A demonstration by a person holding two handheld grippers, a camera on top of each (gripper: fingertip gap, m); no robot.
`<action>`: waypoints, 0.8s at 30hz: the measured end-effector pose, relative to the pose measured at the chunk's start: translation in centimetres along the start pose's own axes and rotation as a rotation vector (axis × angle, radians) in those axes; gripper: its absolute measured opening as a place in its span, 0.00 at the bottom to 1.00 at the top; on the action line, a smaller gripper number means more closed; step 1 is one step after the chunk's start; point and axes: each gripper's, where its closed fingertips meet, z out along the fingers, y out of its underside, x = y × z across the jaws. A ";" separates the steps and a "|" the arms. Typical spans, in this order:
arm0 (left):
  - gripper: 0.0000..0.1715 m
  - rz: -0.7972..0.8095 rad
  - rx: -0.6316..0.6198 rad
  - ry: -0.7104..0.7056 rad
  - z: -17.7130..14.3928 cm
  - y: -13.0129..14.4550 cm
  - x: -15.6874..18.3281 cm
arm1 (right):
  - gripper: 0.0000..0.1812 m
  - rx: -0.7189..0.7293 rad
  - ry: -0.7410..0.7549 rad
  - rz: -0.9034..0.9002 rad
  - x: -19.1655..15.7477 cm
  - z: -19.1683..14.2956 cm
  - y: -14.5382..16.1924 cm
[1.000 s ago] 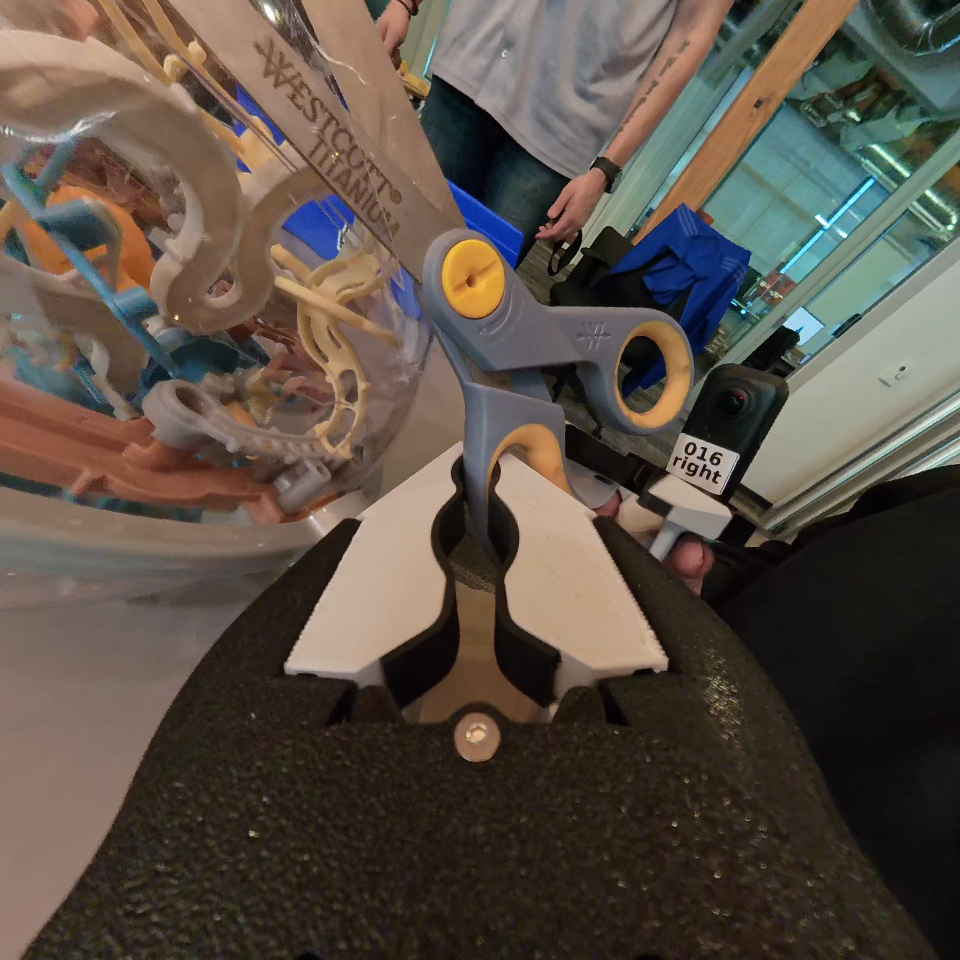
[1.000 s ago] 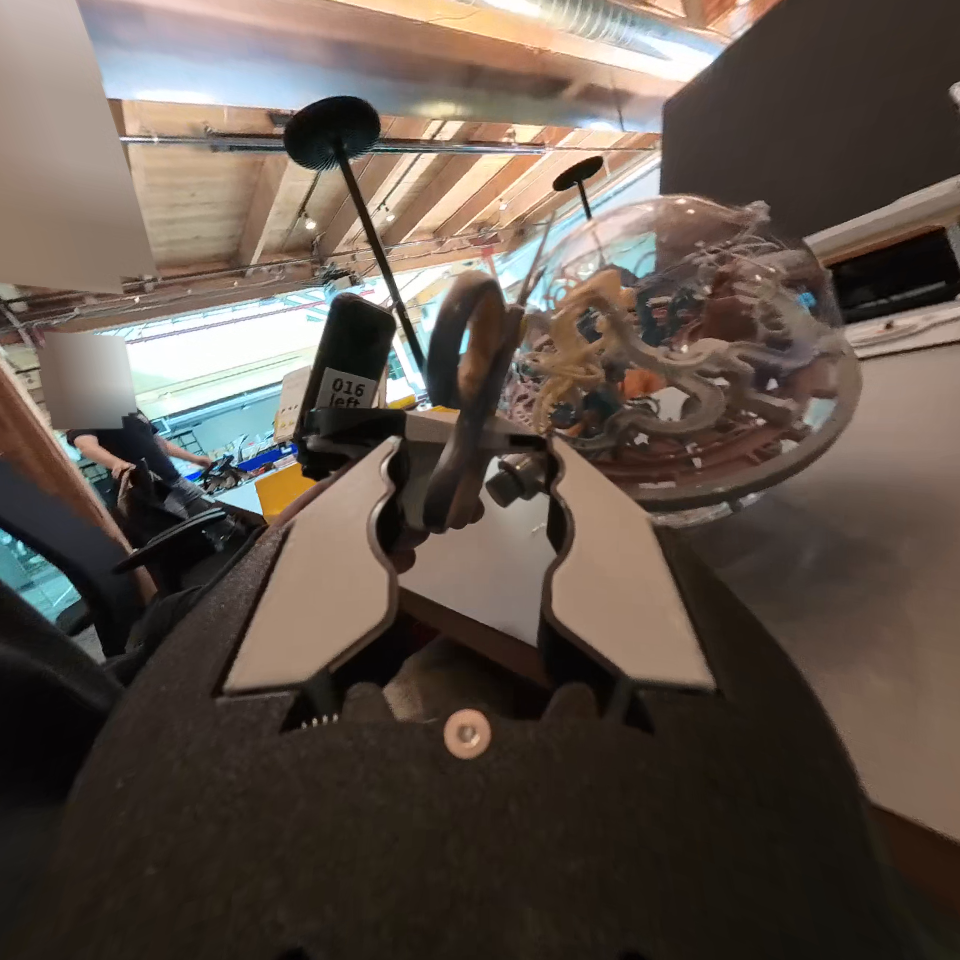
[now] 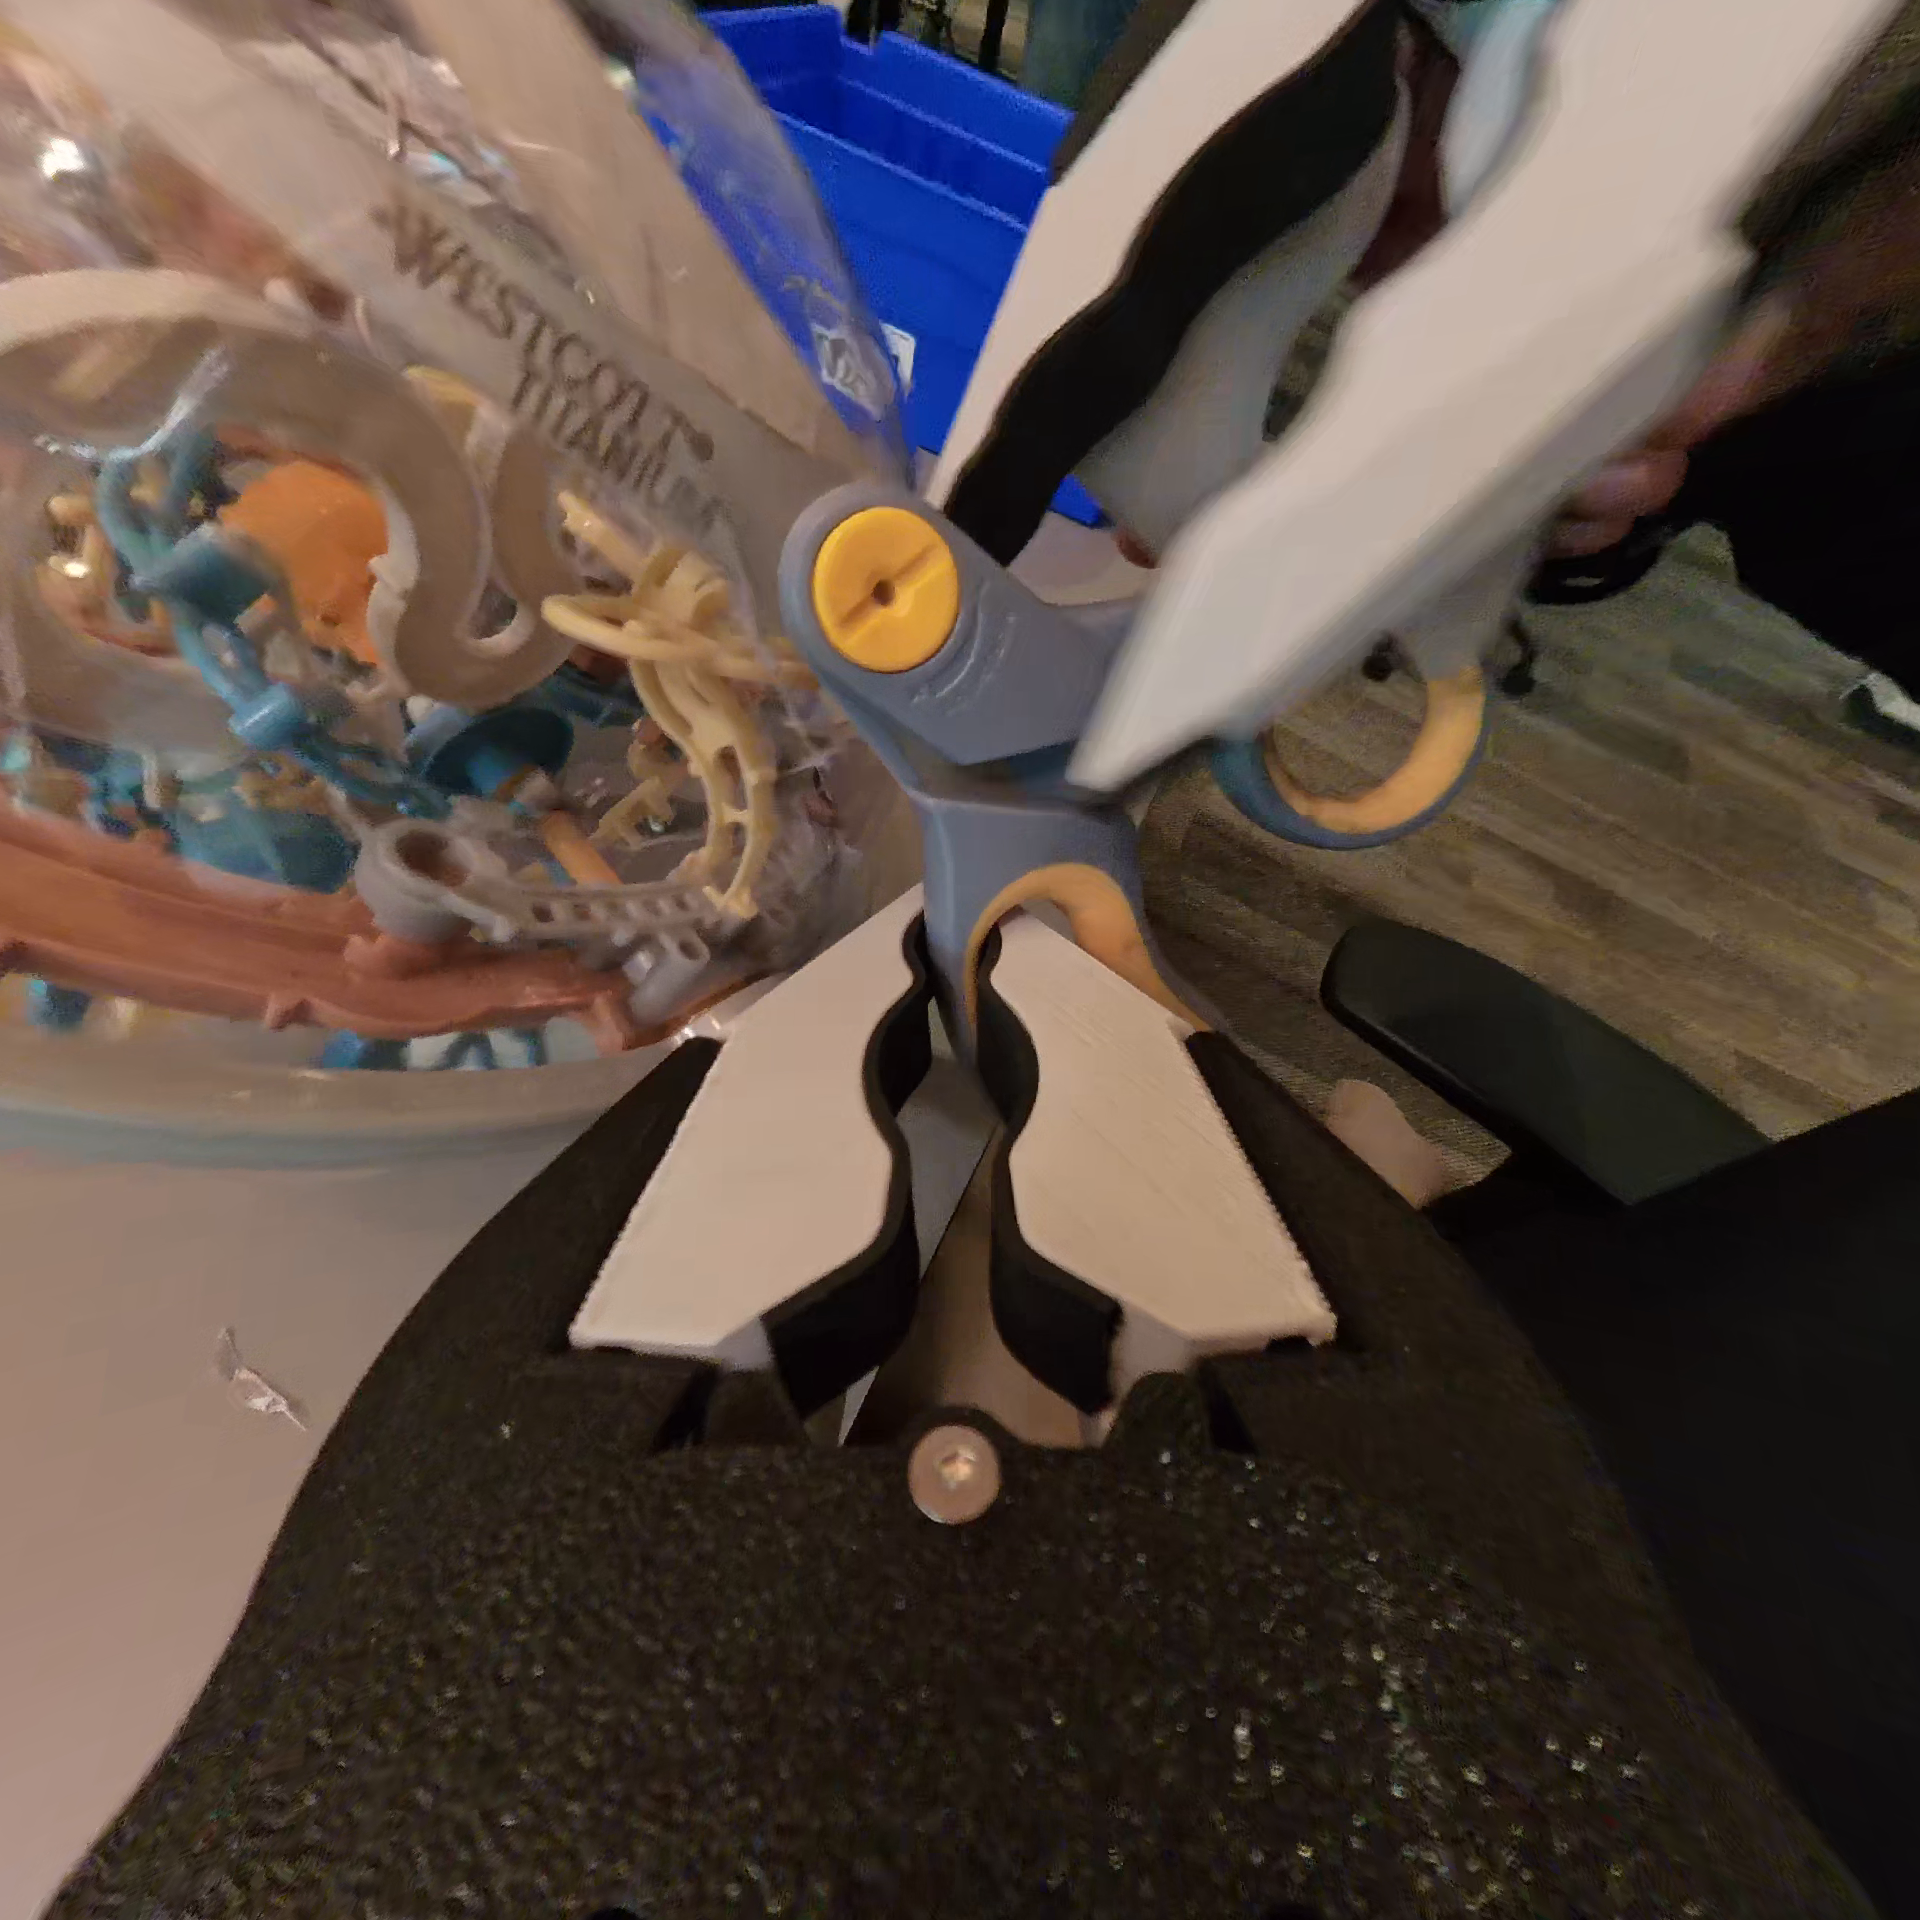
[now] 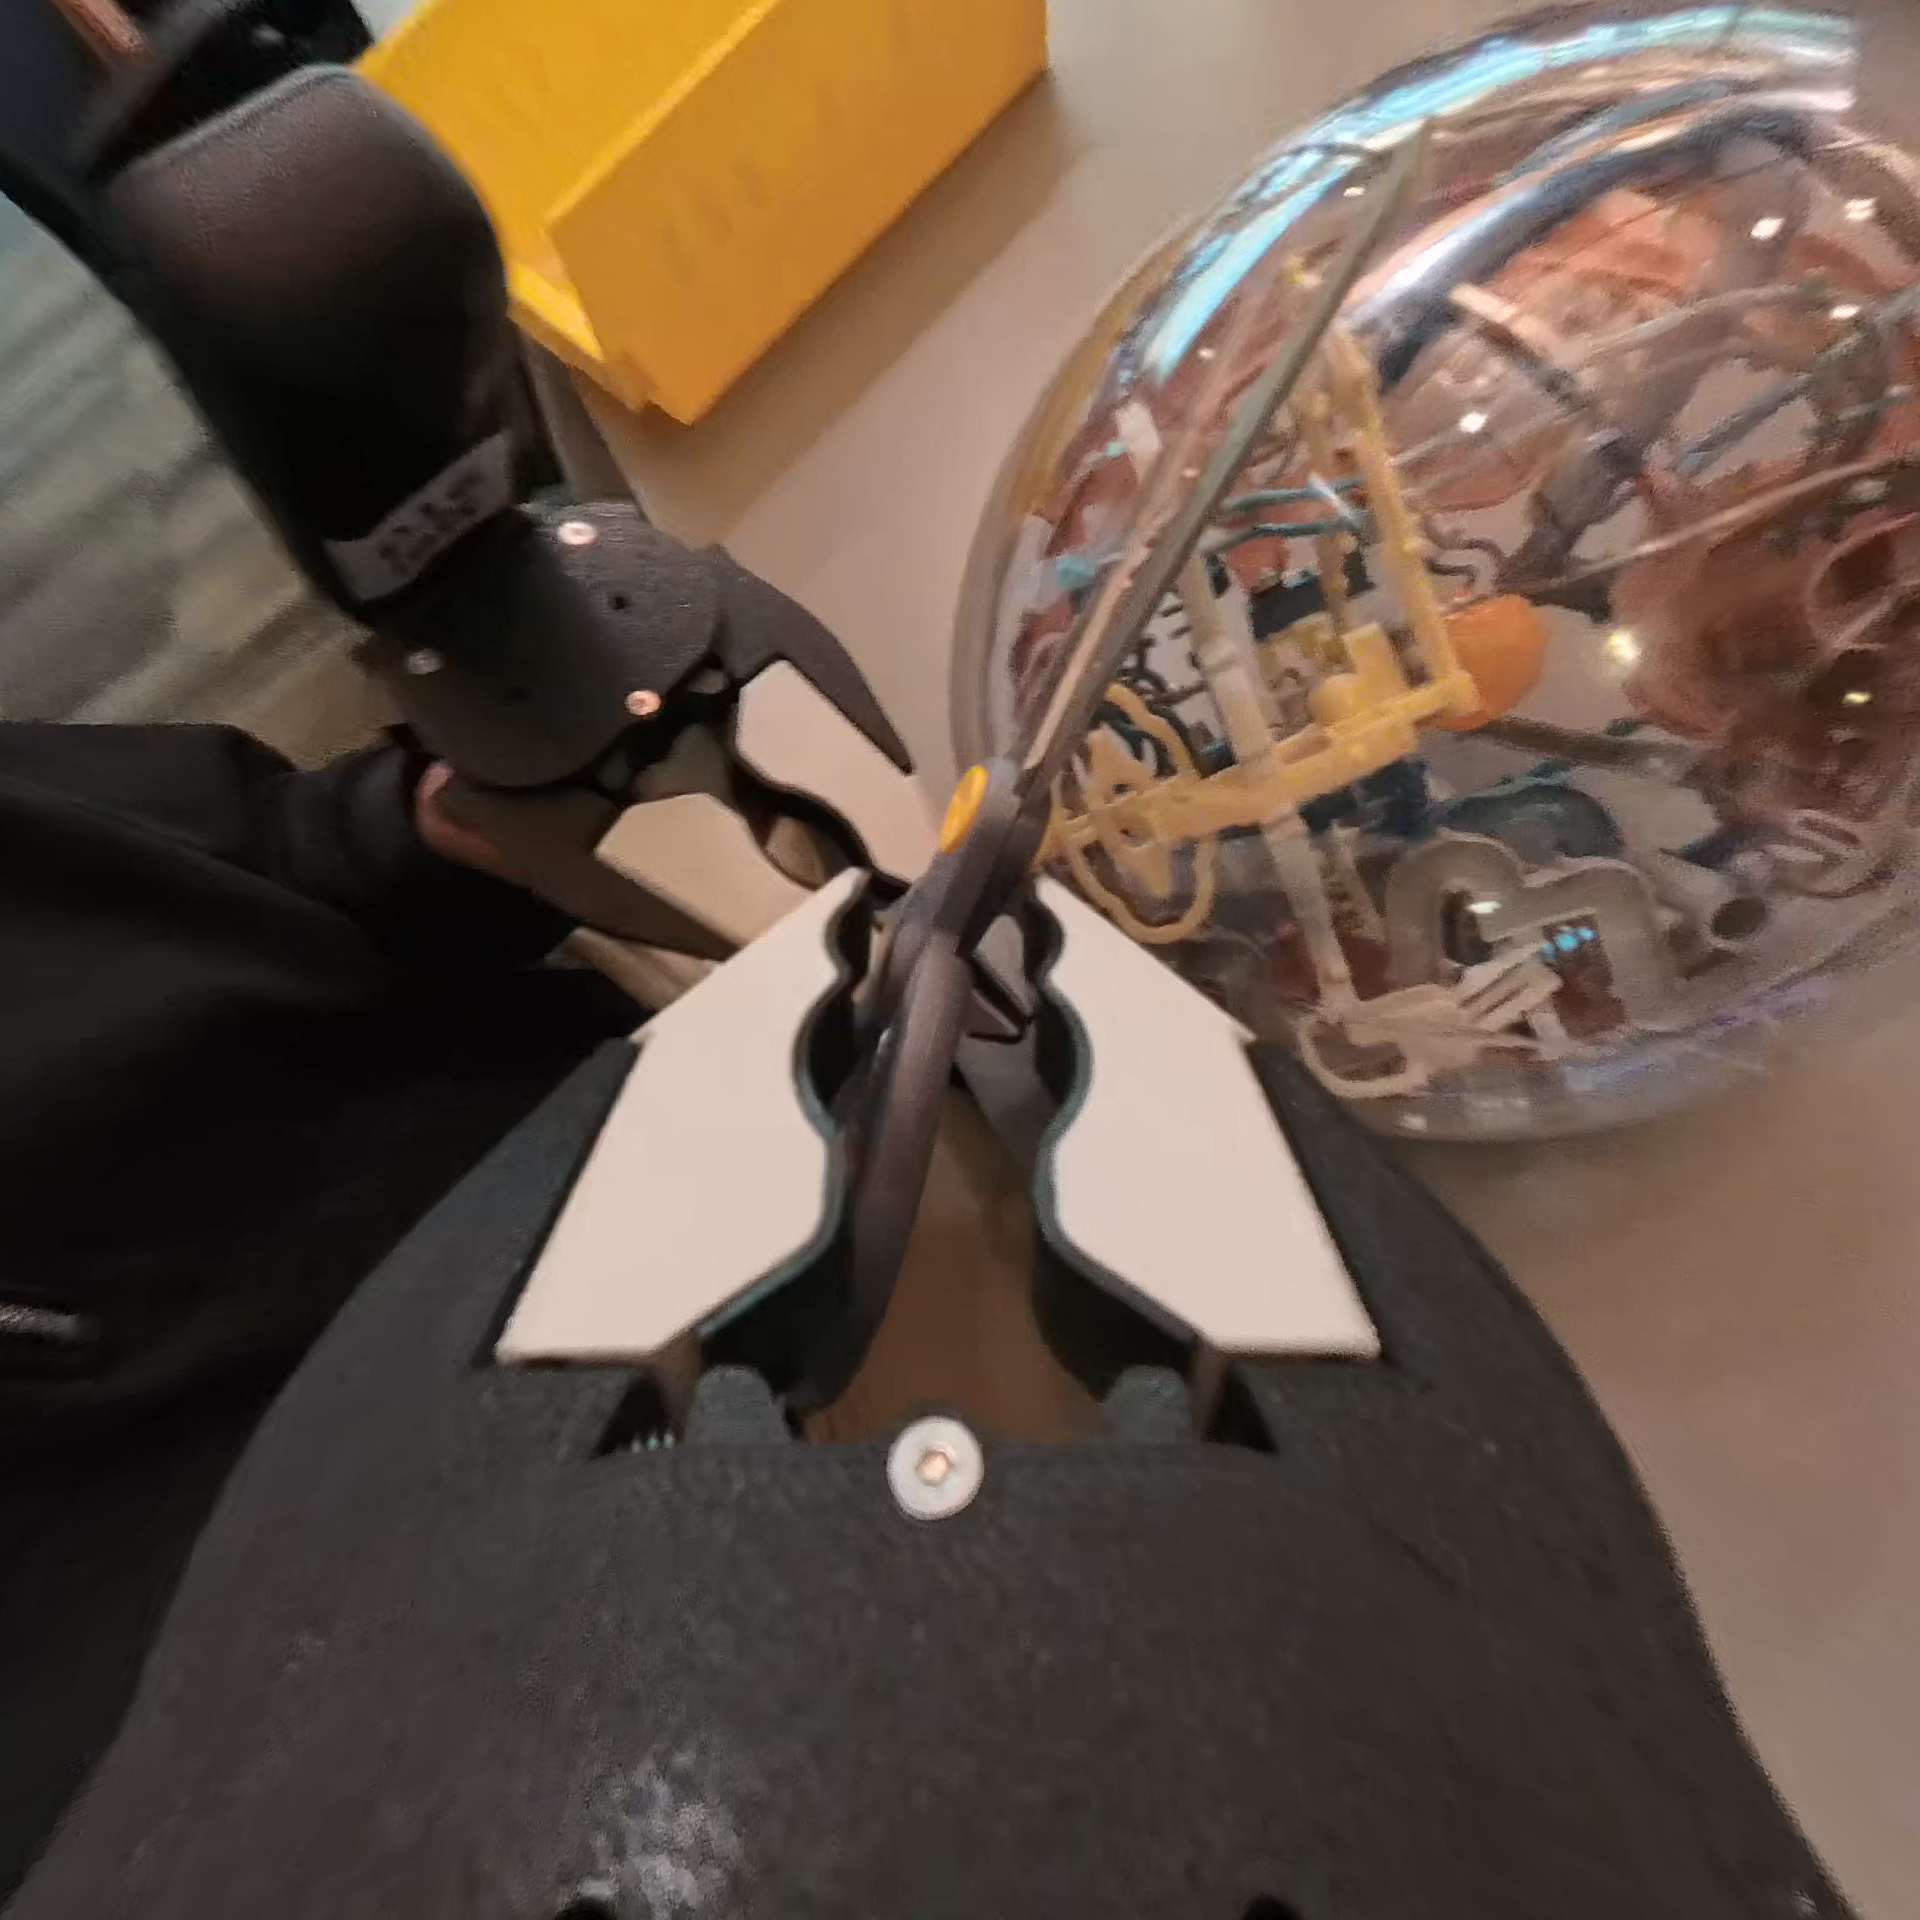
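At the left, a clear sphere [image 3: 312, 675] filled with coloured tracks rests on the tabletop [image 3: 156, 1351]. The blades of the scissors [image 3: 883, 592] are laid against its shell, though it cannot be told whether they cut into it. The left tongs [image 3: 951, 966] are clenched on the lower handle loop. To the right, the right tongs [image 3: 1299, 416] are set around the upper handle loop, with their jaws apart and not seen to press on it.

As a judgement, the hold is best kept firm at the clenched loop, so that the pivot does not twist. The other loop is best moved only in the plane of the blades, and the sphere should be kept from rolling under their push.

A blue bin [image 3: 914, 177] behind the sphere and the flat faces of the blades are shown only in the left wrist view. Only in the right wrist view are the scissors seen edge-on, with gaps on both sides of the loop. A yellow box [image 4: 727, 177] on the tabletop is also shown there.
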 end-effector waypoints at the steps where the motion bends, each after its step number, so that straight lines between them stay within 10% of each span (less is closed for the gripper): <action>1: 0.00 0.015 -0.006 -0.017 0.1 0.0 0.1 | 0.10 -0.015 0.020 0.002 0.5 0.0 0.1; 10: 0.05 -0.125 0.216 0.012 -3.4 0.0 -0.3 | 0.07 0.055 -0.024 0.100 0.8 -0.2 0.5; 17: 0.11 -0.636 0.374 0.261 -5.4 2.3 -3.0 | 0.06 0.131 -0.059 0.182 1.0 -0.7 0.2; 24: 0.16 -0.606 0.498 -0.021 -8.4 1.2 -8.3 | 0.06 0.163 -0.022 0.173 1.5 -1.4 0.2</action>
